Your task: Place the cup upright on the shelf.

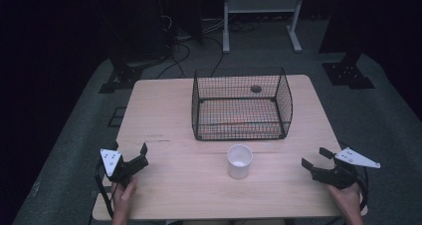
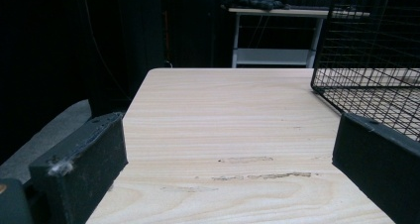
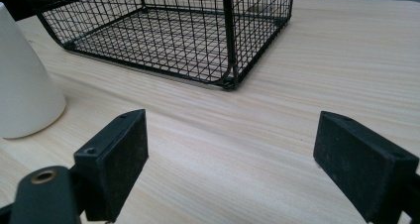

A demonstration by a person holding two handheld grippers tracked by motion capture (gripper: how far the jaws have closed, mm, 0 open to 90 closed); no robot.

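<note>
Left gripper (image 1: 130, 153): in my left hand (image 1: 123, 197), low over the table's (image 1: 164, 110) near-left corner, jaws spread wide with bare wood between them.
Right gripper (image 1: 315, 158): in my right hand (image 1: 347, 197), at the near-right edge, jaws likewise apart, gripping nothing.
Cup (image 1: 239, 161): white, upright, open end up, on the table between my two grippers, just in front of the basket.
Basket (image 1: 242, 104): black wire, open-topped, standing mid-table toward the far edge.
Scuffs (image 2: 257, 167): faint marks in the wood ahead of my left jaws.

Dim, dark surroundings, soft overhead light on the wooden table (image 1: 174, 110), faint shadows, high view perhaps slightly soft.
</note>
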